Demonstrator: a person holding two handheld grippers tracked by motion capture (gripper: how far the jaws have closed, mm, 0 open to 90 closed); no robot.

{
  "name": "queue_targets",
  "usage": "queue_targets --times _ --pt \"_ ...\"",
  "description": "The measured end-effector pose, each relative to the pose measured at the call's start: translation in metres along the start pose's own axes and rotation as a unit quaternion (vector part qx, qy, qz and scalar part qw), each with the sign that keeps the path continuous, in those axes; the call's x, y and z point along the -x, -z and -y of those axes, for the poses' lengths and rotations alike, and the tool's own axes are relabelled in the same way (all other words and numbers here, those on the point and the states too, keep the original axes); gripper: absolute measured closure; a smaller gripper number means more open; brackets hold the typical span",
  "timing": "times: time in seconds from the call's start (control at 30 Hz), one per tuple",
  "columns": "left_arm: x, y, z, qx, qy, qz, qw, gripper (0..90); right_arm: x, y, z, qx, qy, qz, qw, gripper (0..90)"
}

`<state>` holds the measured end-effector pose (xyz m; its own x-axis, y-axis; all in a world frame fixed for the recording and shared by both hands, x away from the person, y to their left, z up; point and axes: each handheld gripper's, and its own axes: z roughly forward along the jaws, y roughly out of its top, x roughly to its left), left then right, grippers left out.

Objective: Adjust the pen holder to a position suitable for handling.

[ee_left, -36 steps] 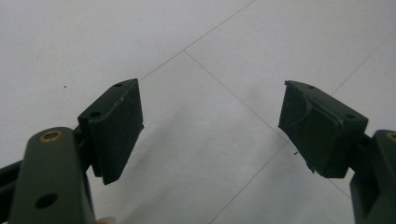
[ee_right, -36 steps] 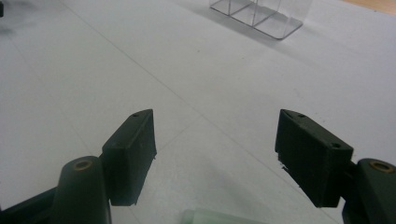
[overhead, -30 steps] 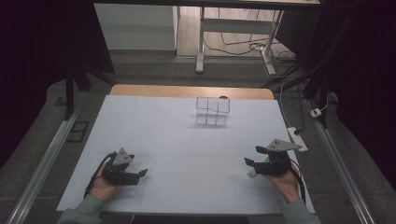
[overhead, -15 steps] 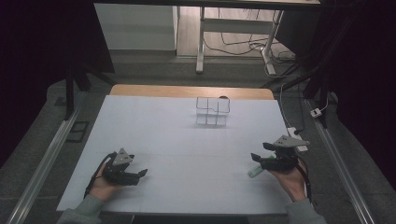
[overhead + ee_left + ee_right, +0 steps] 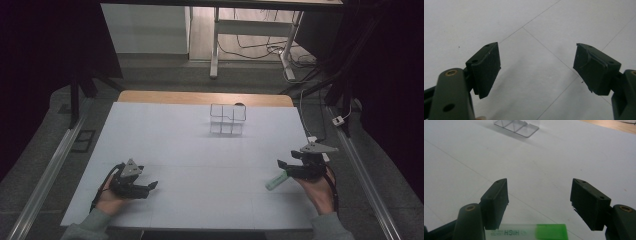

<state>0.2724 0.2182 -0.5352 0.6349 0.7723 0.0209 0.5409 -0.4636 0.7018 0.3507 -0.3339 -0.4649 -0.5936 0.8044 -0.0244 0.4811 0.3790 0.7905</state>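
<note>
A small tube (image 5: 276, 181) with a green end and a white end lies on the white table near its right front, just below and left of my right gripper (image 5: 284, 169). In the right gripper view the tube (image 5: 526, 232) lies crosswise at the base of the jaws, printed "HIGH". The right gripper (image 5: 539, 182) stands open and its pads touch nothing. My left gripper (image 5: 150, 181) rests at the front left, and the left gripper (image 5: 537, 46) is open over bare table. A clear compartment box (image 5: 227, 120) stands at the far middle of the table.
The white table sheet (image 5: 200, 160) has faint seam lines, and a wooden strip runs along its far edge. The clear box (image 5: 516, 126) shows far ahead of the right jaws. Metal rails flank the table. Cables and a desk frame lie on the floor beyond.
My right gripper has drawn back to the right, and the green-and-white tube has come into sight on the table by its jaws. The left gripper has stayed put.
</note>
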Motion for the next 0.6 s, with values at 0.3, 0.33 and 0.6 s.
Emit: queue_targets --times 0.3,0.33,0.6 --pt "0.000 0.000 0.000 -0.002 -0.001 0.000 1.0000 21.6 0.020 0.000 0.005 -0.019 -0.027 0.024 0.9992 38.3" --pt "0.000 0.000 0.000 -0.002 -0.001 0.000 1.0000 21.6 0.021 -0.001 0.006 -0.026 -0.029 0.028 0.9989 40.1" --pt "0.000 0.000 0.000 -0.002 -0.003 0.000 1.0000 21.6 0.030 -0.003 0.012 -0.055 -0.037 0.035 0.9972 61.5"
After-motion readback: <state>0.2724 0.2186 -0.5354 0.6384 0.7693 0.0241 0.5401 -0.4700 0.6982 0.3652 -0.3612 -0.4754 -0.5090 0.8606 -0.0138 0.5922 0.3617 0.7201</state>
